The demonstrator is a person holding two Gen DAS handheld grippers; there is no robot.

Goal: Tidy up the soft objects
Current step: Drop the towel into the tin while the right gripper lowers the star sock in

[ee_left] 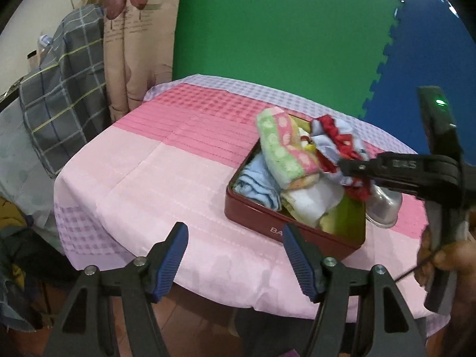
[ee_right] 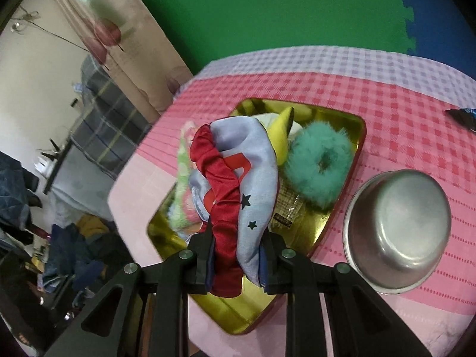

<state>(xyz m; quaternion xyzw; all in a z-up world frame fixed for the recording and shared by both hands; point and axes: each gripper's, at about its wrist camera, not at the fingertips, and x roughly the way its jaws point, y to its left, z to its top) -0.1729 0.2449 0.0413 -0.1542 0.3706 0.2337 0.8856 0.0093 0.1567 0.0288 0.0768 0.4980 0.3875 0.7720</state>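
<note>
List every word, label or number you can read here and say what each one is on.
"BA", cut off by the left claw's finger: front wall of the red tin.
Mirrored raised letters, roughly "QAS", uncertain: arm of the right claw.
Red figure, unreadable: blue and red cloth.
Small dark tag in the tin: too small.

A green foam mat (ee_left: 282, 35) stands as a backdrop behind the tabletop (ee_left: 154, 172), joined by puzzle-edge teeth to a blue foam mat (ee_left: 422, 68). To the left hangs a beige curtain (ee_left: 136, 44) with a reddish floral print, beside a white wall (ee_right: 32, 89). Grey checked fabric (ee_left: 65, 89) is draped nearby. The floor (ee_left: 193, 312) is reddish-brown.
</note>
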